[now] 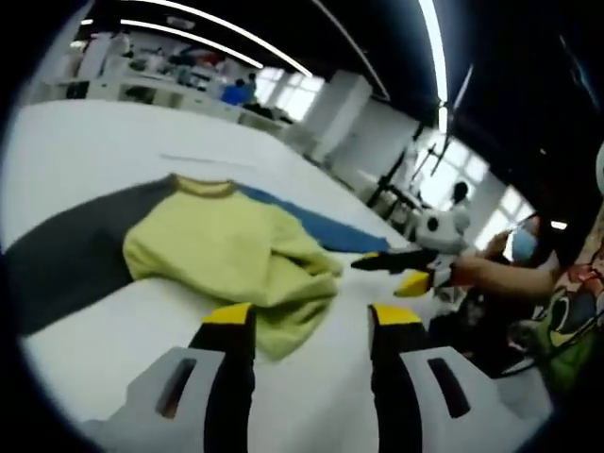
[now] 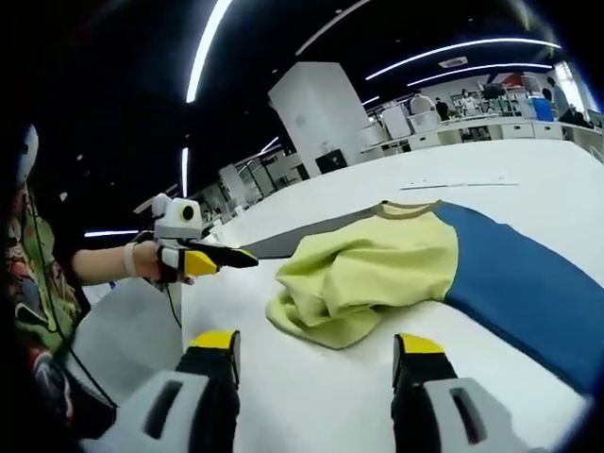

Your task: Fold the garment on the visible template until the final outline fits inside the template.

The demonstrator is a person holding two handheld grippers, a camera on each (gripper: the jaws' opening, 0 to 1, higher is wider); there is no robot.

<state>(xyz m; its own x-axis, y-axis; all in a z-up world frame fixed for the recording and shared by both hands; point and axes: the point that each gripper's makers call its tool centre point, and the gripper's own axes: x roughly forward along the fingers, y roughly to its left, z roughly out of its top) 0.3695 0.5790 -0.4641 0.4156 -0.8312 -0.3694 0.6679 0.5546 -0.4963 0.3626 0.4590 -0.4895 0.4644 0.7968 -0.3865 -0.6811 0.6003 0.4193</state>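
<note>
Midway through the fold, a yellow-bodied garment (image 1: 236, 255) with one dark grey sleeve (image 1: 75, 255) and one blue sleeve (image 2: 519, 274) lies on a white tabletop (image 1: 113, 132), its lower body already bunched up toward the collar in a rumpled heap. In the left gripper view the left gripper (image 1: 311, 326) hangs above the cloth's near hem at about 6 o'clock, its yellow-tipped fingers (image 1: 229, 314) spread wide and holding nothing; the right gripper (image 1: 396, 269) enters at 3 o'clock, beside the blue sleeve, and whether it is parted cannot be told from there. The right gripper view settles it: its own fingers (image 2: 417, 344) stand wide apart over bare tabletop, empty, with the heap at 12 o'clock. No template outline can be made out under the cloth. Both sleeves lie stretched out flat to either side, so the fold looks barely half done. The next move likely calls for smoothing the crumpled body, then pinching each sleeve near its cuff and carrying it across the chest.
</note>
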